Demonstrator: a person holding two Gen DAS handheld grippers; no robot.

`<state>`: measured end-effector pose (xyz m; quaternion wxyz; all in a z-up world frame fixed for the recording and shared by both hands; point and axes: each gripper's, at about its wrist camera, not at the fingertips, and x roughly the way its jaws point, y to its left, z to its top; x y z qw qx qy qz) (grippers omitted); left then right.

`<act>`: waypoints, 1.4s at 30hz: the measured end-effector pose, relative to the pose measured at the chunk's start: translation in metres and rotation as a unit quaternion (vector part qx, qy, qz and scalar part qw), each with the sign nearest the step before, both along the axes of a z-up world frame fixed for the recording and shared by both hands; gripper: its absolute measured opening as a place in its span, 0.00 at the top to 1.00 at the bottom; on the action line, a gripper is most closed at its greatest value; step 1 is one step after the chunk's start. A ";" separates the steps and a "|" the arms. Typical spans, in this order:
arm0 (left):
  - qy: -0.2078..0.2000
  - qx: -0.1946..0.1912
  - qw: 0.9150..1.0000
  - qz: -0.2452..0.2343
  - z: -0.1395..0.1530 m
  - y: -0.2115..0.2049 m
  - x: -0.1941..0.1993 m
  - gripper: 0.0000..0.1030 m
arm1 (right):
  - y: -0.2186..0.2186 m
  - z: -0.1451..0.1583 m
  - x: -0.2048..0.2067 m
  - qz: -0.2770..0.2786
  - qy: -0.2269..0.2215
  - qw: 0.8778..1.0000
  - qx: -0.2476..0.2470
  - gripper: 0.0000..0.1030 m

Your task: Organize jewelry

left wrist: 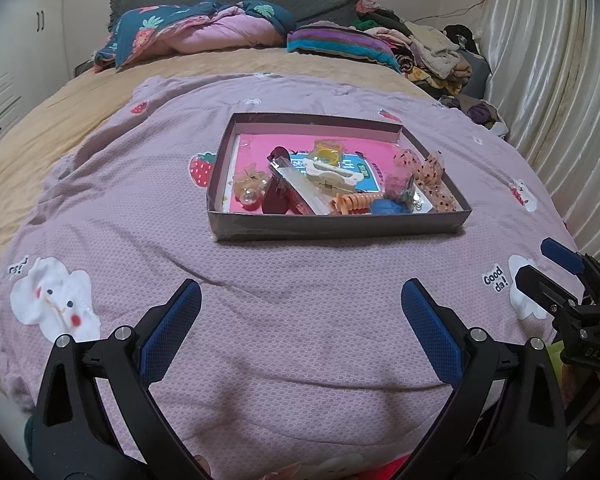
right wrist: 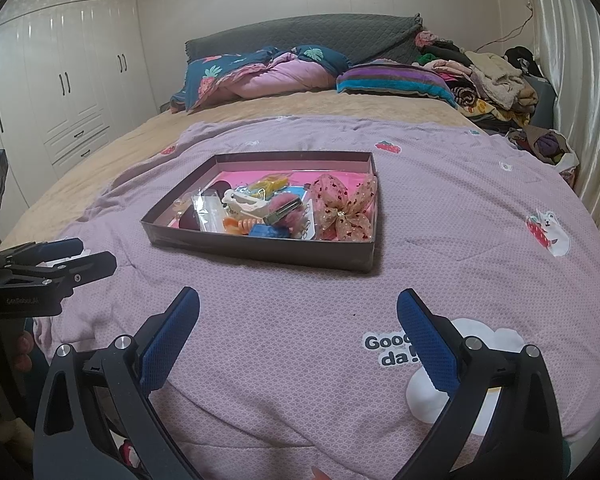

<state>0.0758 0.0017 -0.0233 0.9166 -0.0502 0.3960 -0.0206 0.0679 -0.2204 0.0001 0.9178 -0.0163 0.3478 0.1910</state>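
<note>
A shallow dark box (left wrist: 332, 227) (right wrist: 256, 249) with a pink floor sits on the purple quilt (left wrist: 284, 308). It holds several hair accessories: a white claw clip (left wrist: 327, 172) (right wrist: 244, 202), a dark red clip (left wrist: 275, 196), an orange coil tie (left wrist: 350, 202), a blue piece (left wrist: 388, 206), a yellow tie (left wrist: 329, 151) and a dotted beige bow (right wrist: 342, 208) (left wrist: 432, 176). My left gripper (left wrist: 300, 304) is open and empty, well short of the box. My right gripper (right wrist: 298, 312) is open and empty too, in front of the box. Each shows at the other view's edge.
The quilt lies on a bed with a tan sheet (left wrist: 60, 112). Folded bedding (left wrist: 204, 28) and a striped pillow (left wrist: 340, 42) lie at the headboard. A heap of clothes (right wrist: 492, 76) sits at the far right by the curtain. White wardrobes (right wrist: 60, 80) stand left.
</note>
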 end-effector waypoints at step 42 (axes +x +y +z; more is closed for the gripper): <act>0.007 -0.018 1.000 0.022 -0.008 0.019 0.015 0.09 | -0.004 -0.006 0.013 -0.016 0.007 1.000 -0.004 0.04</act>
